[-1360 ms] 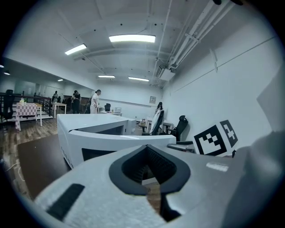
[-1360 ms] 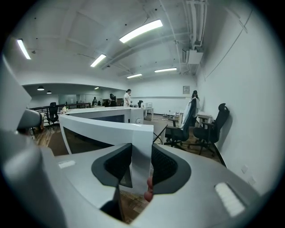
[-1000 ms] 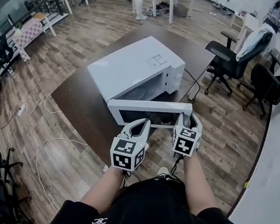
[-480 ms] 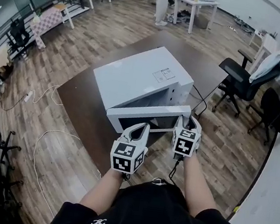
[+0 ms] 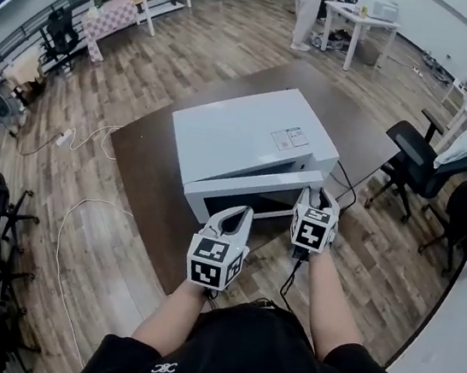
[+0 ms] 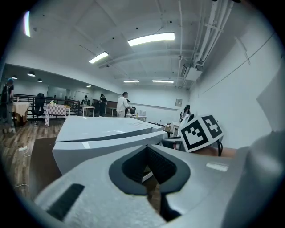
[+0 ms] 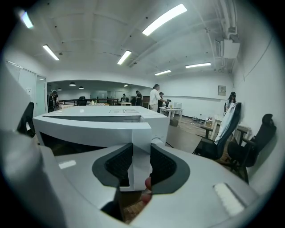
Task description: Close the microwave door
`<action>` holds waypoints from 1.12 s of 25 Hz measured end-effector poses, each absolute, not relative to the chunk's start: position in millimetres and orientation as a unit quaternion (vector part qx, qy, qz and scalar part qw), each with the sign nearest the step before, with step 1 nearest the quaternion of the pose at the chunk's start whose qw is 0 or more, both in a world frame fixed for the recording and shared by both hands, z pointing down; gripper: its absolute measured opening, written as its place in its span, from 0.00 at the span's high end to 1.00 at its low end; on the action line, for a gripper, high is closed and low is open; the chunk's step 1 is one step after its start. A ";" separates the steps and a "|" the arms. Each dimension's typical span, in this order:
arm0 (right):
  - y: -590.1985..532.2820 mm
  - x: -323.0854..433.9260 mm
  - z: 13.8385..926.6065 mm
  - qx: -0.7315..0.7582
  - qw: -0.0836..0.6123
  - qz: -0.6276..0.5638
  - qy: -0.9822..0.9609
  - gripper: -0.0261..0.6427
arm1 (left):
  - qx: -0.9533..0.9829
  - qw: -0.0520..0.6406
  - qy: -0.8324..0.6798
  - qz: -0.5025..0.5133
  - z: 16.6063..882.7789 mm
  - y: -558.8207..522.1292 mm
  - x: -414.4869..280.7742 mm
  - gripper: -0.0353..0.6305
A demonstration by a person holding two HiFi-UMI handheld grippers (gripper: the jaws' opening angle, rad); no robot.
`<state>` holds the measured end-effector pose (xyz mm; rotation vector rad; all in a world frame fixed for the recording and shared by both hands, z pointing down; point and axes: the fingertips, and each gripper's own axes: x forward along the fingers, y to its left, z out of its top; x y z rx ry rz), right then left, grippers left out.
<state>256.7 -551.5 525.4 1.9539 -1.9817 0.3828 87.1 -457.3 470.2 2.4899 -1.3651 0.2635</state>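
Observation:
A white microwave (image 5: 249,136) stands on a dark table (image 5: 145,169), its door (image 5: 250,191) ajar and swung most of the way toward the body. My right gripper (image 5: 317,195) is at the door's free right end. In the right gripper view the door's edge (image 7: 138,147) sits between the two pads of that gripper (image 7: 140,167), which are shut on it. My left gripper (image 5: 243,213) hovers just in front of the door's lower edge, its tips together and nothing held. The left gripper view looks past its jaws (image 6: 147,149) at the microwave (image 6: 102,131).
The table's near edge lies just under both grippers. Black office chairs (image 5: 418,160) stand to the right on the wood floor. A white cable (image 5: 83,212) trails over the floor at left. A white table (image 5: 360,22) and a standing person (image 5: 307,2) are far behind.
The door has swung from wide open to nearly against the microwave body. My right gripper went forward with its free end, and the left gripper followed a little way.

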 end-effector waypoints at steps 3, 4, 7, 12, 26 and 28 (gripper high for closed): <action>-564.7 254.9 526.1 0.678 0.168 0.132 -0.703 0.76 | 0.857 0.148 -0.486 0.090 473.5 -459.6 84.4 0.94; -568.4 254.6 526.3 0.676 0.168 0.131 -0.705 0.76 | 0.855 0.148 -0.489 0.091 474.5 -459.9 83.8 0.94; -579.4 252.3 526.2 0.673 0.170 0.131 -0.708 0.76 | 0.851 0.149 -0.496 0.091 475.3 -461.1 82.8 0.94; -589.8 248.8 524.0 0.675 0.169 0.128 -0.707 0.77 | 0.846 0.149 -0.503 0.094 477.0 -461.4 83.2 0.94; -594.5 237.6 523.4 0.667 0.185 0.111 -0.713 0.86 | 0.840 0.148 -0.514 0.094 474.9 -456.4 75.0 0.94; -588.9 232.7 519.5 0.657 0.167 0.115 -0.726 0.95 | 0.838 0.148 -0.517 0.094 474.2 -455.4 72.3 0.94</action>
